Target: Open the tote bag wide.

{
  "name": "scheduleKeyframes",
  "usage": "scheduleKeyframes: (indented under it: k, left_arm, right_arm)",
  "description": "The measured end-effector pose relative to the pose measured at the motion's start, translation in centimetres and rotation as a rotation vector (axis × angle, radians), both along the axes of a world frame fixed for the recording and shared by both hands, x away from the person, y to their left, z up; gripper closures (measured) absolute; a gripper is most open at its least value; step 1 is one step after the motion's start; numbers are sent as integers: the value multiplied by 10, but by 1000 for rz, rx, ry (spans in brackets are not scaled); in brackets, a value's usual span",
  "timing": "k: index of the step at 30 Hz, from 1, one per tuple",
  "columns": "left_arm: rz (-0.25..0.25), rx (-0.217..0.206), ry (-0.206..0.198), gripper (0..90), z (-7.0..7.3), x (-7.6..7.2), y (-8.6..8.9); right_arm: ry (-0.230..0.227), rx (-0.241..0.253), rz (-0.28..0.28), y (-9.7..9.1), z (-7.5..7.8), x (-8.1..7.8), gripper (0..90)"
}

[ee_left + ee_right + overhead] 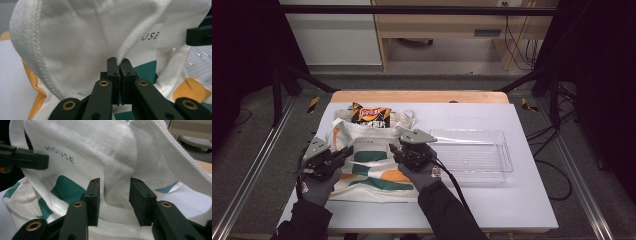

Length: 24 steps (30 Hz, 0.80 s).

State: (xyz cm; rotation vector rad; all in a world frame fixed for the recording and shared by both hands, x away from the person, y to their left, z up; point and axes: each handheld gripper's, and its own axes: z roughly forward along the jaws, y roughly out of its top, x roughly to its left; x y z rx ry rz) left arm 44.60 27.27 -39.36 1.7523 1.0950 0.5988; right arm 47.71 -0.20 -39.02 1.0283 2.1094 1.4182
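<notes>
Now the tote bag (367, 160) lies on the left half of the desk (512, 200), a chip packet (371, 115) poking from its far mouth, its lower part hidden inside. The clear tray (472, 155) at right holds nothing. The left gripper (119, 65) is clamped on the bag's cloth; the right gripper (113, 195) has cloth between its parted jaws.

Clear tray (472, 155) hems the tote bag (367, 165) rightward; table (522, 200) beyond lies open

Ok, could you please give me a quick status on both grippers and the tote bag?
Left gripper shut on tote bag fabric. Right gripper open, fabric fold between its jaws. Chip bag at bag mouth. Clear tray alongside.
</notes>
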Motion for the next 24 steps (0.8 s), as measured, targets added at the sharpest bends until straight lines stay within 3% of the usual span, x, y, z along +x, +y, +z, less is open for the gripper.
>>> scheduleKeyframes:
  k: [5,6,10,14,17,20,22,24]
  left_arm:
    - [0,-8,2,878,-1,-2,1]
    - [-1,-6,3,878,-2,-3,0]
    - [4,3,-3,873,-2,-3,-1]
    - [8,8,-12,848,-2,-2,-2]
    - [3,-9,-28,713,3,0,-2]
    - [-1,-7,-26,688,3,0,-3]
    - [-9,-2,-11,729,2,-1,-4]
    - [-11,9,3,856,0,-2,-5]
  right_arm:
    - [5,8,-11,5,-1,2,741]
    - [16,14,-11,5,-1,2,824]
    - [36,17,3,4,0,1,885]
    - [48,17,15,3,1,1,891]
    - [30,-4,33,2,2,-3,893]
    - [22,-9,39,3,1,-8,893]
    - [16,-10,48,2,-1,-13,893]
    - [16,-9,49,1,-4,-16,891]
